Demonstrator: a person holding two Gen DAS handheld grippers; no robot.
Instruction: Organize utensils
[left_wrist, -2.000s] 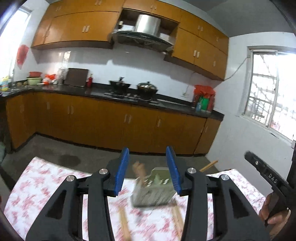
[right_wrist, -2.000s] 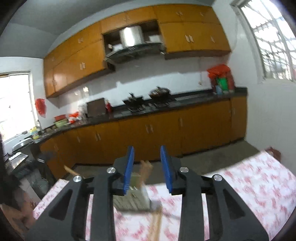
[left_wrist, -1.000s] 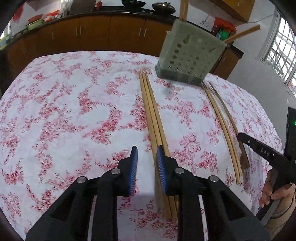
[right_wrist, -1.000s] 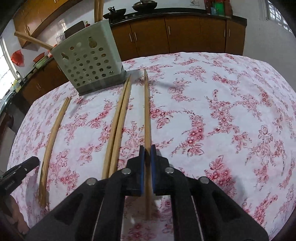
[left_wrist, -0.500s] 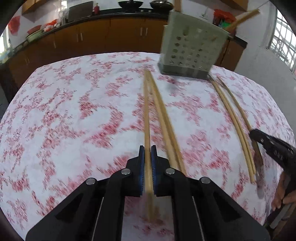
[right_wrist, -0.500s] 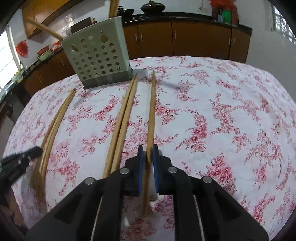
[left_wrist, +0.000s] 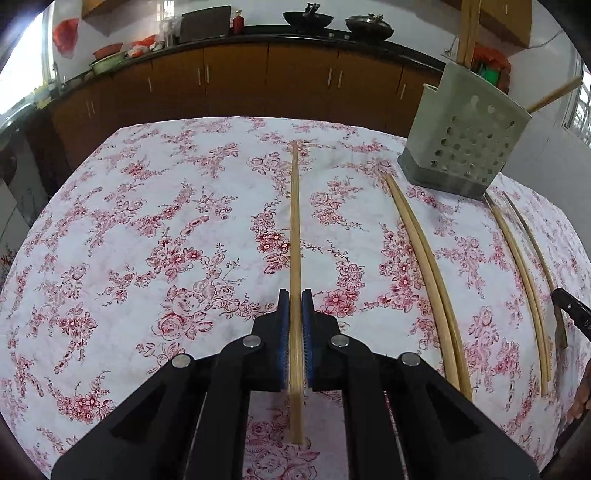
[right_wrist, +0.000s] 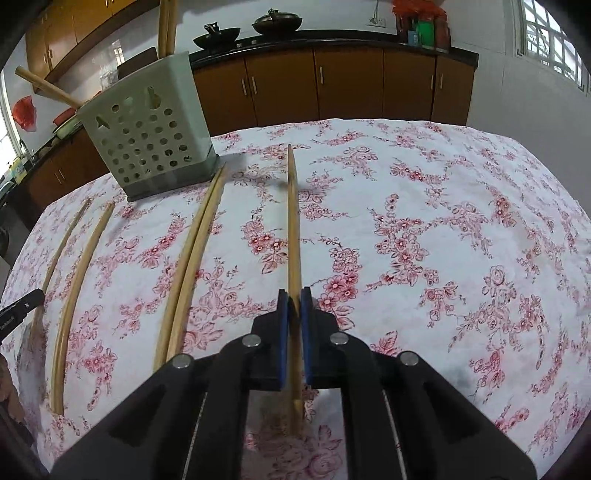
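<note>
Both grippers — left gripper (left_wrist: 294, 299) and right gripper (right_wrist: 294, 297) — have just closed their jaws on long wooden chopsticks (left_wrist: 294, 229), ready for the perforated grey plastic holder (left_wrist: 466, 140) beyond.

left gripper (left_wrist: 294, 306) now clamped on one chopstick (left_wrist: 294, 229), drawn away from the pair (left_wrist: 424, 258) toward nine o'clock, right gripper (right_wrist: 294, 306) pinching another chopstick (right_wrist: 293, 229), lifted off the cloth

Desk under white cloth with red flowers (left_wrist: 184, 229). Behind it, brown cabinets (left_wrist: 236, 81) beneath dark counter (left_wrist: 369, 40). Two black pots (left_wrist: 365, 22) on counter. Red bag (left_wrist: 65, 35) hanging left. Window (right_wrist: 546, 33) at right.
</note>
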